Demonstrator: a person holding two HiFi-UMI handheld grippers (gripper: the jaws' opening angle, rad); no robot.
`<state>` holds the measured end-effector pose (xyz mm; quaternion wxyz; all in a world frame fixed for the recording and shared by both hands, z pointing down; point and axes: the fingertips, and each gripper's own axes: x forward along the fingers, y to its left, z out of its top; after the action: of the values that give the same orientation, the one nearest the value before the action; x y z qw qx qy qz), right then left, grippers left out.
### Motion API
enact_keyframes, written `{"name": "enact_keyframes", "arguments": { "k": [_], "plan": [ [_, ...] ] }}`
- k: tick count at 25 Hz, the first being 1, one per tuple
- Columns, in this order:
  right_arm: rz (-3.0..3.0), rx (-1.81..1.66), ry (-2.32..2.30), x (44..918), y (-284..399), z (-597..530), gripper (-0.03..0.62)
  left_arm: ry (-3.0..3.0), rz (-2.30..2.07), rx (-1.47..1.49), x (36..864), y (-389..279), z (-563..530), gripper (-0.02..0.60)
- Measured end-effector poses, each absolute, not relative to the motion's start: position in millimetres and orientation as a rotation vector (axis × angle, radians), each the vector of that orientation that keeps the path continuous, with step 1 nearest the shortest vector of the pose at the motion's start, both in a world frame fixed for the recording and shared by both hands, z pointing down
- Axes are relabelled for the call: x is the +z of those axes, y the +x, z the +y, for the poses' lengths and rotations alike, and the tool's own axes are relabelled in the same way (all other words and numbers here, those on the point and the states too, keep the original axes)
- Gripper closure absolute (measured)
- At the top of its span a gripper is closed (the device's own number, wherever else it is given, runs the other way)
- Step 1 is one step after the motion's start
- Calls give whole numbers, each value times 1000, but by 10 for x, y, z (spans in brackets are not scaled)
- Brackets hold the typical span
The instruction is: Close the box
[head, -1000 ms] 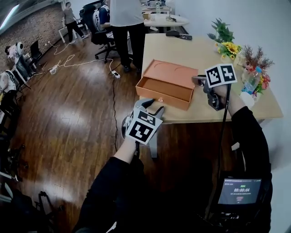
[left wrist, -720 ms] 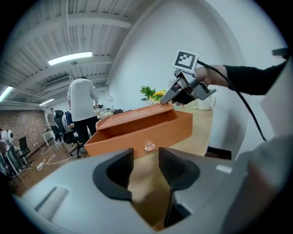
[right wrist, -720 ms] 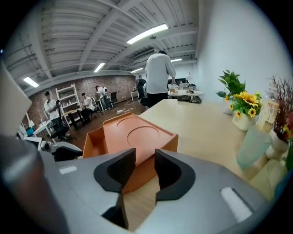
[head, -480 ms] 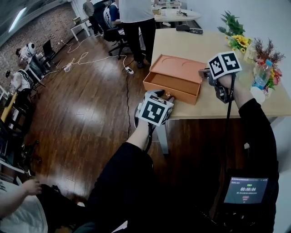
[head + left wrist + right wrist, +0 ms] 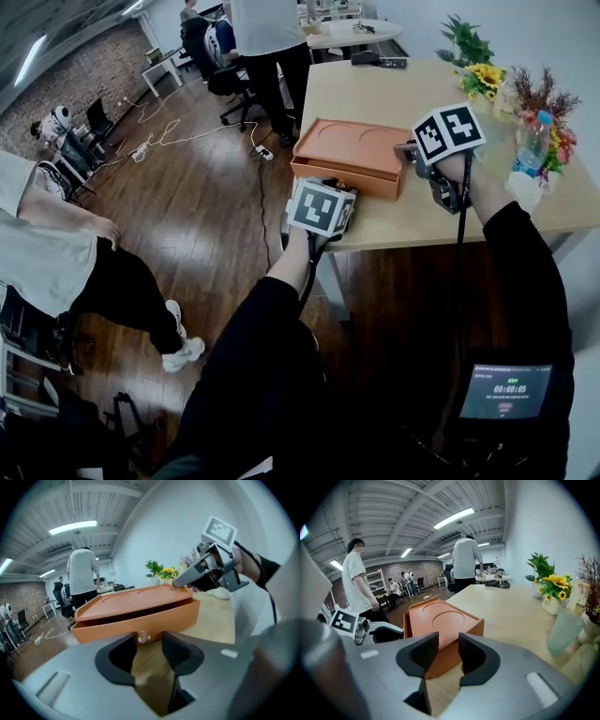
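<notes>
An orange box (image 5: 349, 150) with a drawer lies on the wooden table (image 5: 412, 103) near its front left corner. Its drawer (image 5: 136, 623) stands out a little, leaving a dark slit under the top. A clear round knob (image 5: 143, 637) sits on the drawer front. My left gripper (image 5: 149, 642) is open, level with the knob, which lies just ahead of the gap between the jaws. In the head view the left gripper (image 5: 323, 187) is at the drawer front. My right gripper (image 5: 405, 152) is open at the box's right end, the box corner (image 5: 476, 625) just beyond its jaws.
A vase of sunflowers (image 5: 483, 80), dried flowers (image 5: 544, 98) and a plastic bottle (image 5: 527, 155) stand along the table's right side. One person stands at the far end (image 5: 262, 37), another on the wooden floor at the left (image 5: 56, 253). A small screen (image 5: 503, 391) hangs below.
The drawer has slid most of the way in. My left gripper has come up to the drawer front. A person has walked in at the left.
</notes>
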<state>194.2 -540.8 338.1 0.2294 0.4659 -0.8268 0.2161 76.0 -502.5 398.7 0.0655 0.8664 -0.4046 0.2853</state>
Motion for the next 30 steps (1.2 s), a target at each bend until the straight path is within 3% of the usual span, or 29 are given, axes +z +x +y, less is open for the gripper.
{"name": "enact_keyframes", "arguments": {
  "k": [18,22,30],
  "plan": [
    [-2337,630,1246,3333,1864,-5367,456,2574,-1214,843,3878,761,-5269,440],
    [-2450,708,1237,3264,1950,-5251,515,2694,-1245,636,3572,603,-5115,440],
    [-2661,408,1198,3246,1560,-3919,516,2904,-1087,110,3099,277,-3859,447]
  ]
}}
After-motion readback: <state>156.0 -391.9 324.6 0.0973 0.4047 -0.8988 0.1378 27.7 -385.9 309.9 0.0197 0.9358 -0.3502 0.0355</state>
